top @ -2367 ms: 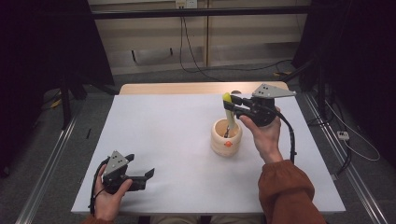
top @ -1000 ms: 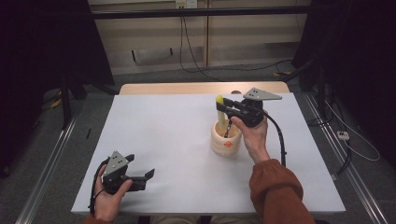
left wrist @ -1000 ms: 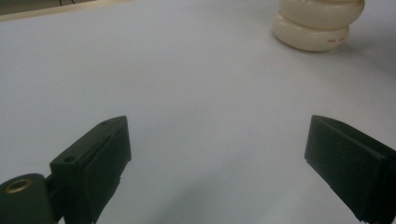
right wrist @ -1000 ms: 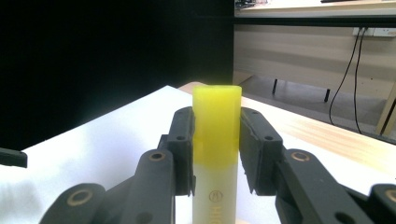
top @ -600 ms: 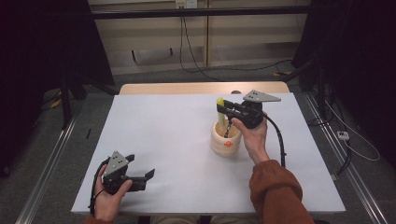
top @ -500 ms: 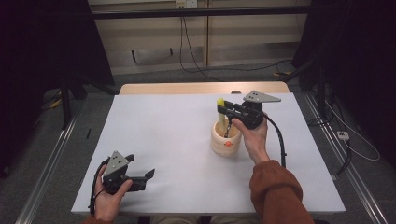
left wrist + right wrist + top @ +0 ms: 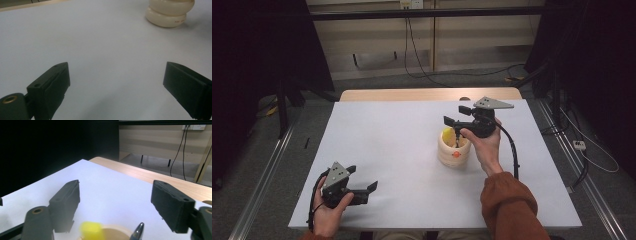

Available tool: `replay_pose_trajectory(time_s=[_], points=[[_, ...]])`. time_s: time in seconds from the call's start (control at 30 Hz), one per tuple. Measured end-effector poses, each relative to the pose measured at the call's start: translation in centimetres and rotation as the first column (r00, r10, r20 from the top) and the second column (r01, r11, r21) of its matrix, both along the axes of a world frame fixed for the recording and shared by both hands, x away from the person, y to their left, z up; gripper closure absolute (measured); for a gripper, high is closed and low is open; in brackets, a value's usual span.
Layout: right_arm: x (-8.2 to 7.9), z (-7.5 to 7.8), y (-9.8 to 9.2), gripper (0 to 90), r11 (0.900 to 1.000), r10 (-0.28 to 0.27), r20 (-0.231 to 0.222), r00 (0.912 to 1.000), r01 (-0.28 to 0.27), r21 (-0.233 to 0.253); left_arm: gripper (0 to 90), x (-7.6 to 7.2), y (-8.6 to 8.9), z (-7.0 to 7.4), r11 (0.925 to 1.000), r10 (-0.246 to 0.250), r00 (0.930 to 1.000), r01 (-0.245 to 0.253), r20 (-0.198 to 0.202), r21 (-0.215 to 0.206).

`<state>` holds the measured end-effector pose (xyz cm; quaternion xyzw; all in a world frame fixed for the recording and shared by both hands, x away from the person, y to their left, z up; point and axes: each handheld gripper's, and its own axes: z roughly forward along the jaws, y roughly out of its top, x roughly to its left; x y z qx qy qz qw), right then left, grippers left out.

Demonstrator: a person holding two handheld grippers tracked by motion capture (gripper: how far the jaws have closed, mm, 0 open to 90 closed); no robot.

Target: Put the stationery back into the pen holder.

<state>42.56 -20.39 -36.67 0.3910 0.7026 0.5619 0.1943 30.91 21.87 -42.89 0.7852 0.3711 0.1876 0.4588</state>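
While my right gripper [image 7: 456,121] hangs released just above the cup [image 7: 453,148], the yellow marker [image 7: 447,135] and a pen [image 7: 137,231] stand inside it, so I judge the drop done and only pulling away is left. My left gripper [image 7: 368,190] rests released near the front edge. The white surface [image 7: 397,145] is bare otherwise; cables trail along the wall beyond.

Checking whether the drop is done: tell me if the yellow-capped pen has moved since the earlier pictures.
Yes. The yellow-capped pen has dropped from the open right gripper into the cream ribbed holder; its cap now sits at the holder's rim.
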Motion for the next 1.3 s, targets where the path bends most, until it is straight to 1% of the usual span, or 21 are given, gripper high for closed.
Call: replay_pose_trajectory(time_s=[0.07, 0.27, 0.43, 0.73, 0.97, 1.3], points=[[0.0, 0.1, -0.1, 18.1, 1.000, -0.006, -0.002, 1.0000, 0.005, -0.005, 6.9, 0.0, 0.0, 0.0, 1.0000, -0.001, 1.0000, 0.001, -0.001, -0.004], [-0.2, 0.2, -0.4, 13.6, 1.000, -0.013, -0.010, 0.9999, 0.012, -0.023, 7.0, 0.0, 0.0, 0.0, 1.0000, 0.001, 1.0000, -0.001, -0.001, -0.002], [-0.5, 0.3, -0.6, 9.4, 0.999, -0.017, -0.032, 0.9994, 0.016, -0.042, 7.0, 0.0, 0.0, 0.0, 1.0000, 0.000, 1.0000, 0.000, 0.000, -0.004], [-1.3, 0.6, -1.3, 6.5, 0.997, -0.026, -0.054, 0.9982, 0.022, -0.079, 7.0, 0.0, 0.0, 0.0, 1.0000, 0.001, 1.0000, -0.001, 0.001, 0.000], [-2.3, 0.4, -2.1, 5.9, 0.994, -0.029, -0.066, 0.9974, 0.022, -0.104, 7.0, 0.0, 0.0, 0.0, 1.0000, 0.005, 1.0000, -0.005, 0.001, -0.002], [-3.6, -0.2, -3.0, 5.2, 0.992, -0.040, -0.090, 0.9951, 0.028, -0.126, 7.0, 0.0, 0.0, 0.0, 1.0000, 0.008, 1.0000, -0.008, 0.002, -0.004]])
